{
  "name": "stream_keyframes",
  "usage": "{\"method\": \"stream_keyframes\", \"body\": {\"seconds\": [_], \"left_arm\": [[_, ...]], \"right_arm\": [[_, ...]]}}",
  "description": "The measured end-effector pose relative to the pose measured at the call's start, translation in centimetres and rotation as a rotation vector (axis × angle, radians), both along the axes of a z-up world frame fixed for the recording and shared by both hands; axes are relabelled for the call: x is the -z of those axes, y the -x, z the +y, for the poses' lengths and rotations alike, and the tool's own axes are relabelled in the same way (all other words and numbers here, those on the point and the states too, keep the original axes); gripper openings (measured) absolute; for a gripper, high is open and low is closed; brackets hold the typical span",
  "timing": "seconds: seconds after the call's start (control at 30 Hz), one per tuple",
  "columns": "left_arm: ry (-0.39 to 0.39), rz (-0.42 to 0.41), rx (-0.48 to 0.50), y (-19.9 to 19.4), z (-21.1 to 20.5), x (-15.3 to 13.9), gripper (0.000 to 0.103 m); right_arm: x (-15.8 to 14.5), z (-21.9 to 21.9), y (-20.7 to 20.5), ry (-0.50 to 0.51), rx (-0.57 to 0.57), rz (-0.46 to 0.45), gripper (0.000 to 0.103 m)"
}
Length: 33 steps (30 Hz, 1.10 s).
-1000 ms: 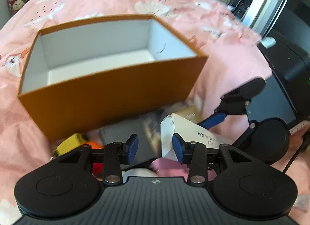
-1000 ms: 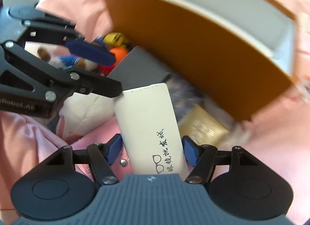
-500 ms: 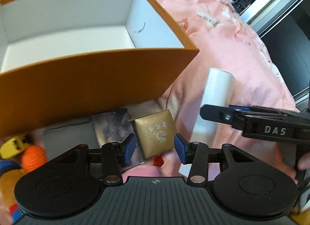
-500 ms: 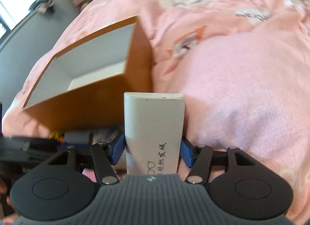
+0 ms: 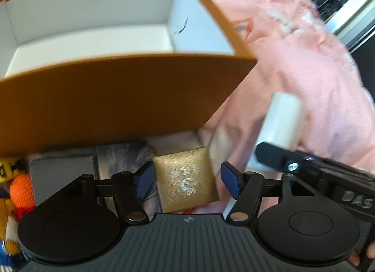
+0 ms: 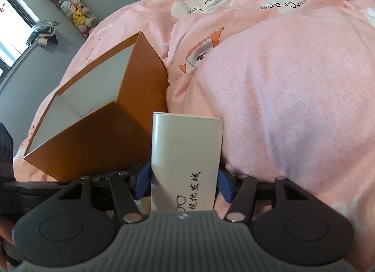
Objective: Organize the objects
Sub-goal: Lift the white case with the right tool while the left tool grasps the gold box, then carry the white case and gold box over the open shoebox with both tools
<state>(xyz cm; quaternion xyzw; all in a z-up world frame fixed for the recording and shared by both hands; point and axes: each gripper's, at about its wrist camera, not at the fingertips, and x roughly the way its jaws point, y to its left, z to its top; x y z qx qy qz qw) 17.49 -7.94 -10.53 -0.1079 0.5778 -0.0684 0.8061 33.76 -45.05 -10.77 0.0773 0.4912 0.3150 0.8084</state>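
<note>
An open orange box (image 5: 117,94) with a white inside lies on the pink bedspread; it also shows in the right wrist view (image 6: 98,131). My right gripper (image 6: 184,181) is shut on a white glasses case (image 6: 185,154) with black lettering, held upright to the right of the box; the case also shows in the left wrist view (image 5: 281,119). My left gripper (image 5: 187,178) is open and empty, its fingers on either side of a small gold box (image 5: 187,178) lying in front of the orange box.
A dark patterned box (image 5: 126,154), a grey box (image 5: 63,169) and an orange and yellow toy (image 5: 18,187) lie left of the gold box. A pink pillow (image 6: 293,108) bulges to the right. A jar of plush toys (image 6: 70,12) stands far back.
My right gripper has lifted the white case from the pile up to the right of the orange box. My left gripper has moved over the gold box and opened wider.
</note>
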Motion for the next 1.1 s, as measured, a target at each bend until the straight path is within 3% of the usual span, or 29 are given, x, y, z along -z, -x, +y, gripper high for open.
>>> {"method": "stream_keyframes", "body": {"seconds": [0.1, 0.23, 0.3, 0.53, 0.73, 1.1], "left_arm": [[0.045, 0.061, -0.050, 0.1, 0.4, 1.0, 0.075], [0.019, 0.049, -0.062, -0.1, 0.0, 0.9, 0.075], [-0.013, 0.037, -0.059, -0.2, -0.4, 1.0, 0.071], [0.045, -0.001, -0.057, 1.2, 1.5, -0.1, 0.069], [0.081, -0.179, -0.029, 4.5, 4.6, -4.6, 0.068], [0.150, -0.573, -0.057, 7.7, 9.6, -13.9, 0.068]], "right_arm": [[0.1, -0.4, -0.1, -0.018, -0.003, 0.006, 0.061], [0.1, -0.3, 0.2, -0.016, -0.016, -0.011, 0.061], [0.2, -0.3, 0.1, -0.016, -0.011, -0.012, 0.061], [-0.4, -0.1, 0.9, -0.031, -0.029, -0.031, 0.061], [-3.3, 0.7, 2.0, -0.019, -0.058, -0.089, 0.061], [-11.7, 4.9, 3.3, 0.005, -0.116, -0.316, 0.061]]}}
